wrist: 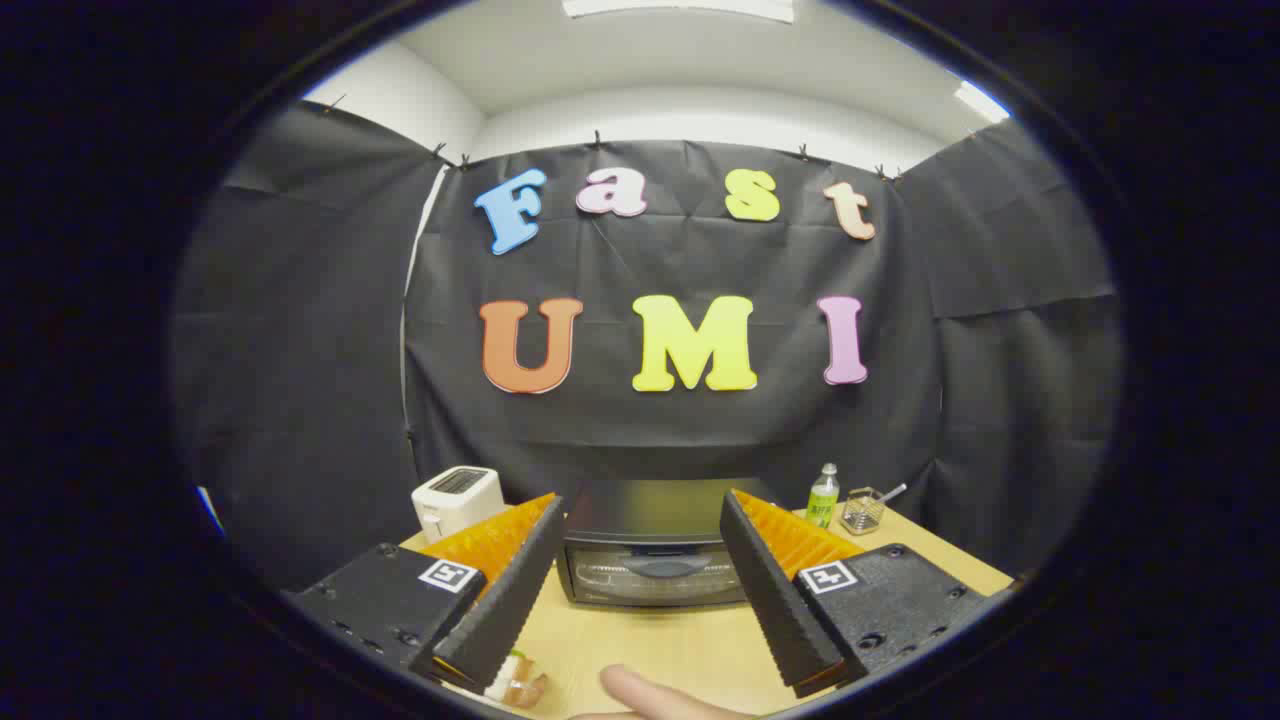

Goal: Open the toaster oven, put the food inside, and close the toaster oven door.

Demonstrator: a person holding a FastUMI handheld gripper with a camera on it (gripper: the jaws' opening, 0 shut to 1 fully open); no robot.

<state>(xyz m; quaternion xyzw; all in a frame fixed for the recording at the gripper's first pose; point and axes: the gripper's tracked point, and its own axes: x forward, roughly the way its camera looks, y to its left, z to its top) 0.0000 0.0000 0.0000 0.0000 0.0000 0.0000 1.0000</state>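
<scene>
Tongs (pixel 640 530) spread wide, gripping nothing, closed toaster oven (pixel 655 560) beyond its fingers, on wooden table (pixel 660 645)

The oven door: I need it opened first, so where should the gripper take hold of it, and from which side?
Grip the dark handle across the top of the oven's glass door, coming from the front and slightly above. The bar runs sideways, so one finger probably goes over it and one under. The gripper is open, with the door beyond its fingers.
</scene>
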